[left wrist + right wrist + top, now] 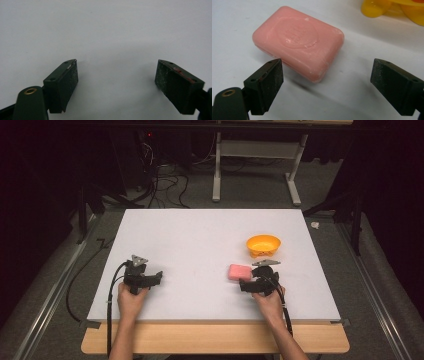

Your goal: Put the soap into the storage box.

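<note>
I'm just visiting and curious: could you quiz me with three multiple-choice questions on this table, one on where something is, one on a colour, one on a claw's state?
1. Where does the pink soap lie?
A. inside the bowl
B. on the table, just ahead of the right claw
C. beside the left claw

2. What colour is the bowl?
A. blue
B. white
C. orange-yellow

3. How is the left claw?
A. open, holding nothing
B. shut on the soap
C. shut on the bowl

Answers: B, the soap rests before its open jaws; C, the high view shows it; A, bare table between its jaws.
</note>
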`<state>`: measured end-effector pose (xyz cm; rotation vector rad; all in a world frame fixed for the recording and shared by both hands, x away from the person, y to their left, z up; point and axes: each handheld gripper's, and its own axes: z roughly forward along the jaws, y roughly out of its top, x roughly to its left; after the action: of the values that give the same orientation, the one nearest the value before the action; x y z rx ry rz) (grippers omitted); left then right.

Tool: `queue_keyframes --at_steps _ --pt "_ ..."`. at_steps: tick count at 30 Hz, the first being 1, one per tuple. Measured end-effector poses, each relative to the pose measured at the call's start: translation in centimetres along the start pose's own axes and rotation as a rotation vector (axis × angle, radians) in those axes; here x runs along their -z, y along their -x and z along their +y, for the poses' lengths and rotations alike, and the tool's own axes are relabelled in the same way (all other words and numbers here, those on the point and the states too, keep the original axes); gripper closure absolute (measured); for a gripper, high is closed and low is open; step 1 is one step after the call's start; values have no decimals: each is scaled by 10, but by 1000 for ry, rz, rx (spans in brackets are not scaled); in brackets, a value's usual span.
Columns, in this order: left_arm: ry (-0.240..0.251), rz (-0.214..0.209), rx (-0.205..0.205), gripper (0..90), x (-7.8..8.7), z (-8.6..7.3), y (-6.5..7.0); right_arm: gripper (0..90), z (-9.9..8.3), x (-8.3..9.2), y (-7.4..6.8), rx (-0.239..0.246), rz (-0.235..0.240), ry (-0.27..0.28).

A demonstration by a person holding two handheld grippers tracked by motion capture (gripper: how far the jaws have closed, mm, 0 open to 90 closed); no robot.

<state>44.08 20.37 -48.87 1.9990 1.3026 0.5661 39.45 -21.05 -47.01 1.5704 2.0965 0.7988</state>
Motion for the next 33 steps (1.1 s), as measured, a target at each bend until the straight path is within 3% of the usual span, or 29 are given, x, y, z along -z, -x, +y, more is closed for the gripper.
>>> queue_keyframes --at_steps 6,9,12,15,20,24,28,33 --pt "0 0 0 190 0 0 0 134 2 4 15 -45 -39 21" --pt "0 0 0 190 0 0 0 133 3 6 15 -52 -24 34" --pt "0 0 0 190 0 0 0 121 7 8 2 -26 19 70" --pt "0 0 0 190 0 0 0 121 14 4 -9 -24 31 86" --pt "0 0 0 190 0 0 0 116 25 -1 -20 -44 1 103" --pt "0 0 0 190 0 0 0 114 29 -9 -31 -66 -44 94" --pt "0 0 0 190 0 0 0 113 29 -16 -33 -72 -58 74" --pt "0 0 0 190 0 0 0 113 25 -34 -34 -83 -66 -2"
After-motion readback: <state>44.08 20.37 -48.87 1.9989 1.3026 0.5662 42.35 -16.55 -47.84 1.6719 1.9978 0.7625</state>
